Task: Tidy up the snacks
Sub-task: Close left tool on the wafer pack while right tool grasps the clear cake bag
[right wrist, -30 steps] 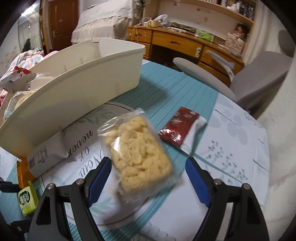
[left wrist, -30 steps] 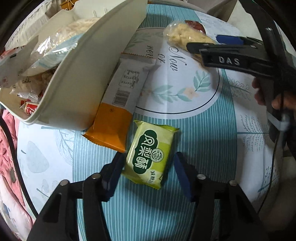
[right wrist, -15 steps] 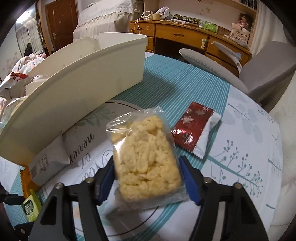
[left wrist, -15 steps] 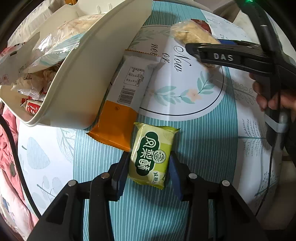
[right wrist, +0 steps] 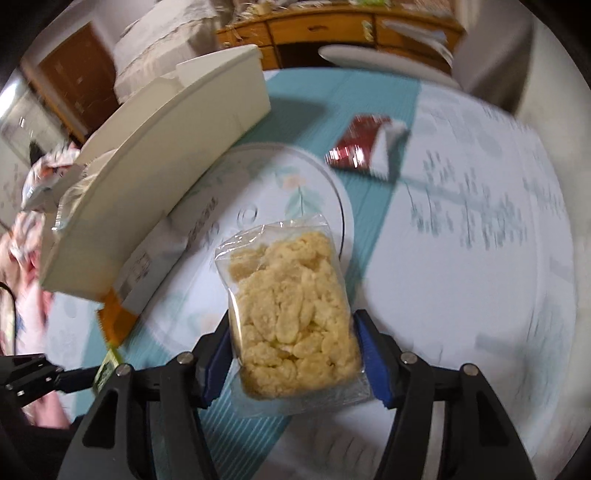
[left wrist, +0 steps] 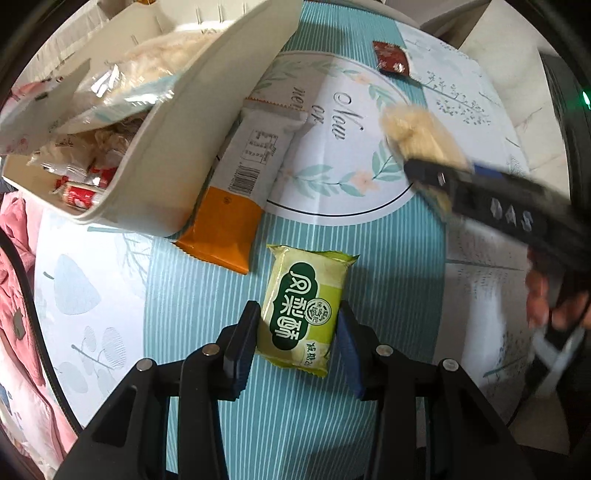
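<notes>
A: The green pastry pack (left wrist: 303, 312) lies on the counter (left wrist: 207, 295) between the left hand-held gripper (left wrist: 297, 345) pads, clamped. The clear rice-cracker bag (right wrist: 293, 317) sits in the right hand-held gripper (right wrist: 295, 354), whose jaws are closing on it.

B: Risk?

A: Slick film may slip, I'd guess, or the crackers crush. The white bin (left wrist: 173, 147) ahead looks crowded. Beyond it, a wooden desk (right wrist: 332, 29) and door (right wrist: 70, 81).

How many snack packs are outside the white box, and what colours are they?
Green pack, in the left tool: 1
Clear pack of yellow puffs, in the right tool: 1
Orange and white pack: 1
Red pack: 1
Total: 4
</notes>
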`<state>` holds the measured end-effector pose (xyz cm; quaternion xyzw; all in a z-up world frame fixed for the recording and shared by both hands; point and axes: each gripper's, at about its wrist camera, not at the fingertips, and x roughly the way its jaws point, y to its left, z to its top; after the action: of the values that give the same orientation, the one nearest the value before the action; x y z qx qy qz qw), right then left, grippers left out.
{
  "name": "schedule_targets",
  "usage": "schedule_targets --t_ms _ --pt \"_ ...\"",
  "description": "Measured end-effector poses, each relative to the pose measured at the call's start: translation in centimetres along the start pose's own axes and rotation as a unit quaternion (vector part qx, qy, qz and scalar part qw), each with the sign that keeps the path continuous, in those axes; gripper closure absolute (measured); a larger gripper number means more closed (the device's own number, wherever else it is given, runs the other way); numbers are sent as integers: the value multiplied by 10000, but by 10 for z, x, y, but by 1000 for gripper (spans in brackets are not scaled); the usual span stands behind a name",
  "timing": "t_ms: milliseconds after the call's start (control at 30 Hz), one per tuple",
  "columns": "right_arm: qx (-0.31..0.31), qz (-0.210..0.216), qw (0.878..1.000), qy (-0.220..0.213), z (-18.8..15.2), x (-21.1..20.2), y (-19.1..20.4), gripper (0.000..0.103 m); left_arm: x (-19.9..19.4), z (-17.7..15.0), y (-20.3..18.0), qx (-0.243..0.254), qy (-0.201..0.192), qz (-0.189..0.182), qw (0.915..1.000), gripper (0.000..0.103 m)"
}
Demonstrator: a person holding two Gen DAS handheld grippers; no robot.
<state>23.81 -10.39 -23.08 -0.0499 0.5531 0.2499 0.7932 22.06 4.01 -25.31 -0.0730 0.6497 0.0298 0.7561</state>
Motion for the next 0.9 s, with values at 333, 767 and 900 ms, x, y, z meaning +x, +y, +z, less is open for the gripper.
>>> schedule_targets --t_ms 333,767,900 --pt "1312 776 9876 377 -44 -20 -8 41 -38 -12 8 139 -247 -153 9995 63" --pt "1527 1142 9815 -153 -36 -63 30 41 -119 8 29 286 -901 -568 9939 63" --pt "1463 1189 9813 -403 -30 -75 51 41 -142 20 46 300 -1061 -689 9915 63"
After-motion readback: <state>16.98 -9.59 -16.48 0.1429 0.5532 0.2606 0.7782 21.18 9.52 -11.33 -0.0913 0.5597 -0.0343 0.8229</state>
